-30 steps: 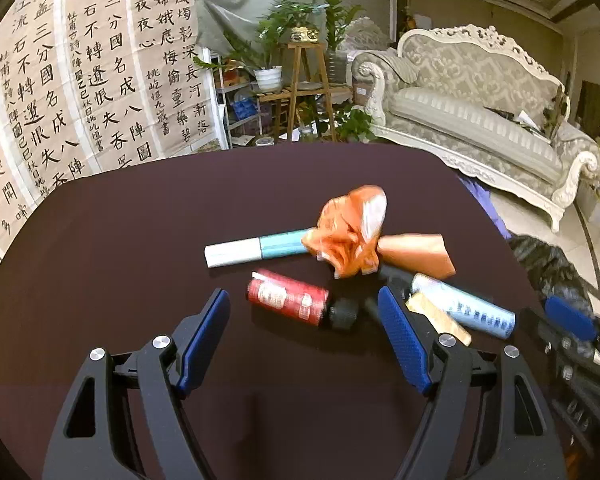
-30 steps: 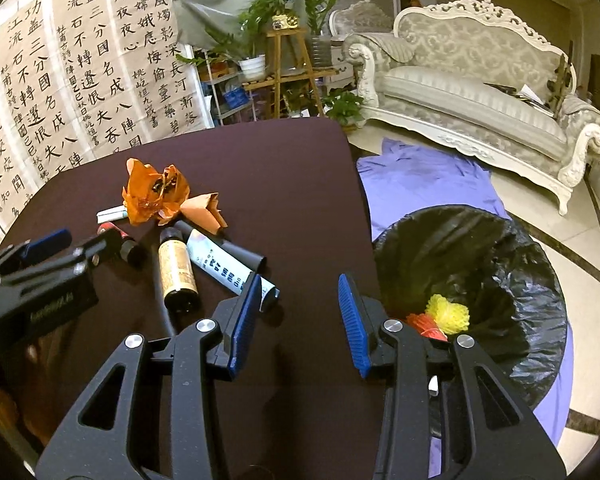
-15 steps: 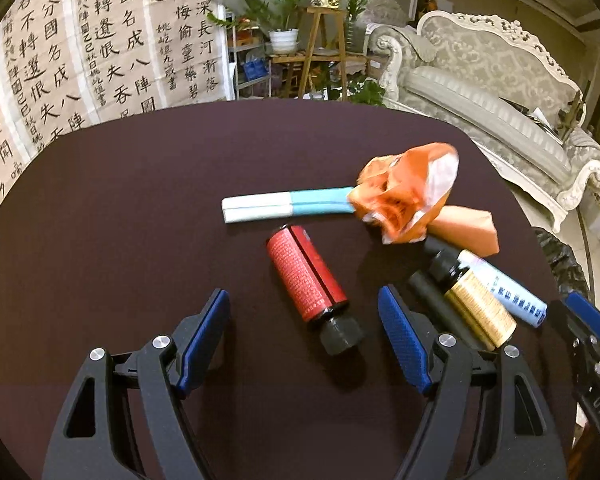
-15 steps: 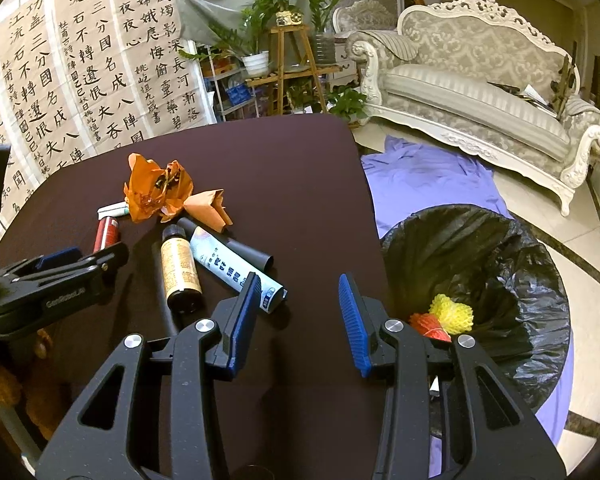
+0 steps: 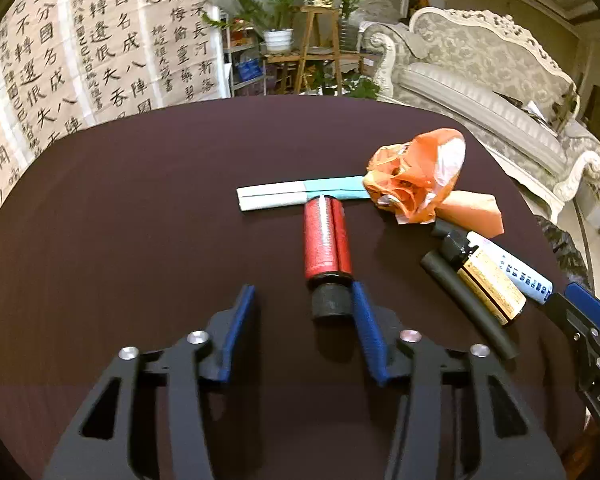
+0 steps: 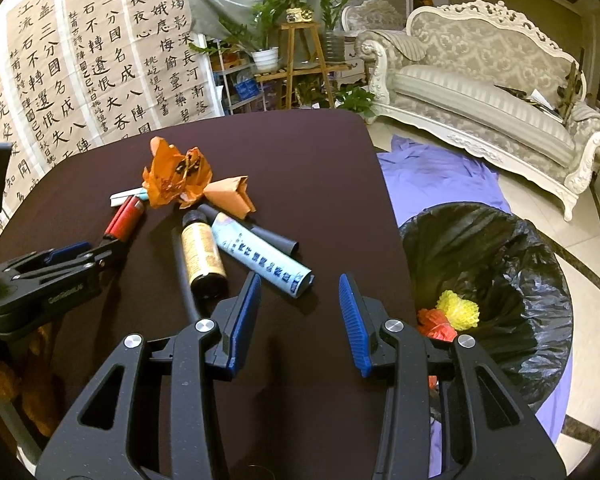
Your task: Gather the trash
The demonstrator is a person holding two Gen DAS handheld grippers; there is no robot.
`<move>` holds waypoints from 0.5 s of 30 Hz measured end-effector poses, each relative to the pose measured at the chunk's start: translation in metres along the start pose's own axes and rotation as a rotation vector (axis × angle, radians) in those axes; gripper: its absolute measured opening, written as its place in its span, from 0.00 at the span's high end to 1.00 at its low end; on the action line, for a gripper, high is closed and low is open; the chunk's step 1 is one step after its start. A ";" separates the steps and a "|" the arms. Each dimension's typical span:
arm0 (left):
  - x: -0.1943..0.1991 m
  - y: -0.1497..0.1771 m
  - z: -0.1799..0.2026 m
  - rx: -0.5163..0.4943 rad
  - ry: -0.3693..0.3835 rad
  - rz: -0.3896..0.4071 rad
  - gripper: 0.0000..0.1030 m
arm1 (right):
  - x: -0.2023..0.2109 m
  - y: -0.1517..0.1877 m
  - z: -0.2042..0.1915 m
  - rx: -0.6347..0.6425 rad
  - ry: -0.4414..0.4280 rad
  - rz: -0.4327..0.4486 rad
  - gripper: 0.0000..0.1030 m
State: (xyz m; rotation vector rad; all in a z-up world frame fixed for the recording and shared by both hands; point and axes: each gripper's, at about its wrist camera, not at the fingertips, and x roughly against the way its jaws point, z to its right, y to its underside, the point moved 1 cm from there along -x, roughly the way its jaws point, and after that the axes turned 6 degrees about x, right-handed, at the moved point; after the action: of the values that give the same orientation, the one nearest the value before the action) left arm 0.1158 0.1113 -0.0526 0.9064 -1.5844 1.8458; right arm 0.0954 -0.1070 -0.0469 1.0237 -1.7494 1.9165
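Observation:
A red bottle [image 5: 326, 236] with a black cap [image 5: 331, 302] lies on the dark table [image 5: 140, 220], cap toward me. My left gripper [image 5: 302, 290] is closing around the cap: the right pad touches it and the left pad stands apart. Behind the bottle lie a white-and-teal stick [image 5: 300, 194] and a crumpled orange bag [image 5: 416, 176]. To the right lie a gold bottle [image 5: 492, 284], a white-and-blue tube [image 5: 520, 272] and a black tube [image 5: 464, 304]. My right gripper [image 6: 300, 280] hangs open over the table's near right part with nothing between its fingers.
A bin lined with a black bag [image 6: 480, 248] stands on the floor right of the table and holds yellow and red trash [image 6: 458, 312]. A purple cloth [image 6: 432, 176] lies beyond it. A pale sofa [image 6: 480, 100] and a plant stand [image 6: 300, 60] sit further back.
The left gripper came forward and down onto the red bottle's cap end, and its jaws have narrowed. The bottle now points straight away from the gripper. The right gripper has stayed put.

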 end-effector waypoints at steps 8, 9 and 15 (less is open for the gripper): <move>0.005 0.006 0.001 -0.038 0.013 0.007 0.80 | -0.002 0.003 -0.015 0.030 -0.012 -0.023 0.61; 0.005 0.007 -0.001 -0.039 0.012 0.007 0.80 | -0.003 0.003 -0.018 0.038 -0.013 -0.029 0.61; 0.017 0.019 -0.013 -0.033 0.002 0.004 0.80 | -0.008 0.006 -0.031 0.070 -0.010 -0.063 0.61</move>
State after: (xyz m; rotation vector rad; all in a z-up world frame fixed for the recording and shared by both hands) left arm 0.0887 0.1203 -0.0528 0.8865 -1.6124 1.8173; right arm 0.0887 -0.0761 -0.0560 1.1018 -1.6454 1.9494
